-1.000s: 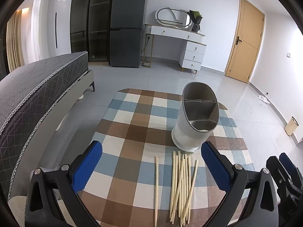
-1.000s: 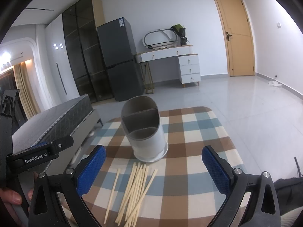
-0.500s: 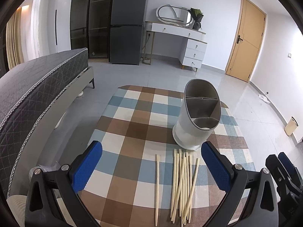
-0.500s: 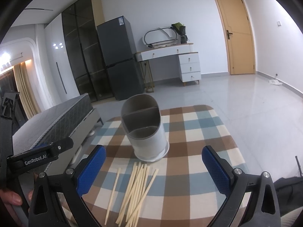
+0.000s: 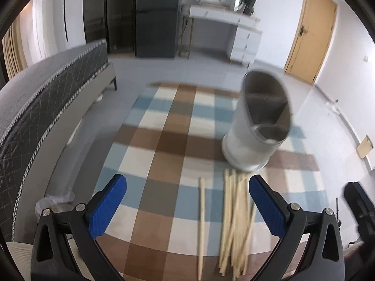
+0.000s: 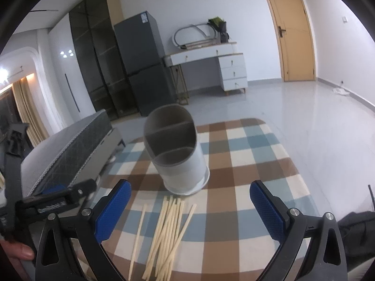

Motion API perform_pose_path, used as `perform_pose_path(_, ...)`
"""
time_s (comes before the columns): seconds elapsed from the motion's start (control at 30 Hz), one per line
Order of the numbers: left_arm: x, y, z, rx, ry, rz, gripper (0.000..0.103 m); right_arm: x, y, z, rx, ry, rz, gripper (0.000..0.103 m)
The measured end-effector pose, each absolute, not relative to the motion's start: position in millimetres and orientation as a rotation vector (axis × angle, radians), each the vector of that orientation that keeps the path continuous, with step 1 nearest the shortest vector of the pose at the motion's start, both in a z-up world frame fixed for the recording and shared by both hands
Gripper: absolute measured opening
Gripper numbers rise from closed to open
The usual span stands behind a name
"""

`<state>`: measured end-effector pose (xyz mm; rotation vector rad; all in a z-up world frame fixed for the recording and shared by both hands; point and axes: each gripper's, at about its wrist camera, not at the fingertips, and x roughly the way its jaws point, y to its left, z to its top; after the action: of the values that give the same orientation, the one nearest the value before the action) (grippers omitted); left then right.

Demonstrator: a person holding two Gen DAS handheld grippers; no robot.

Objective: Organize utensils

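The left gripper (image 5: 187, 207) fills the bottom of the left wrist view with its blue-padded jaws spread wide apart and nothing between them; this view is smeared with motion blur. The right gripper (image 6: 189, 207) sits the same way at the bottom of the right wrist view, jaws wide apart and empty. Just beyond the pads, low in the centre of each frame, a loose bundle of pale chopsticks (image 5: 234, 224) (image 6: 170, 236) lies flat on the checked tablecloth (image 5: 164, 140) (image 6: 246, 164), fanned and overlapping, with a single chopstick (image 5: 201, 224) (image 6: 138, 231) lying apart to its left. Past the far ends of the sticks, near the middle of the frame, stands the utensil holder (image 5: 257, 128) (image 6: 178, 154), an upright white oval tub with grey inner dividers, its compartments holding nothing visible. Farther out, a dark quilted bed (image 6: 70, 145) runs along the left, a dark refrigerator (image 6: 143, 65) and white dresser (image 6: 225, 68) stand at the top centre, and a wooden door (image 6: 290, 28) is at the upper right.
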<state>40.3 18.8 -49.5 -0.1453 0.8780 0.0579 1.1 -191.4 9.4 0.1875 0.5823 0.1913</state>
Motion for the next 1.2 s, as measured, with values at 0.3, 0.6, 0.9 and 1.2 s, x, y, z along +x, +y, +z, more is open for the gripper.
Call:
perform_pose_path(0.3, 87.0, 21.2, -119.2, -0.156, 1.158, 0.043, 0.101, 38.3, -204.4, -17.3, 0.277, 0.716, 0.16, 0.097)
perform_pose_path(0.6, 108.3, 4.5, -143.7, -0.115, 1.237, 0.027, 0.083, 62.9, -214.5, -41.6, 0.351, 0.83, 0.17, 0.095)
perform_pose_path(0.9, 106.0, -12.1, -141.8, -0.04, 1.229, 0.016, 0.016, 75.3, -211.2, -59.4, 0.382, 0.923, 0.196, 0.095)
perform_pose_path(1.2, 95.6, -0.9, -124.5, -0.167, 1.204, -0.032, 0.002, 94.2, -197.8, -97.5, 0.383, 1.144, 0.226, 0.072)
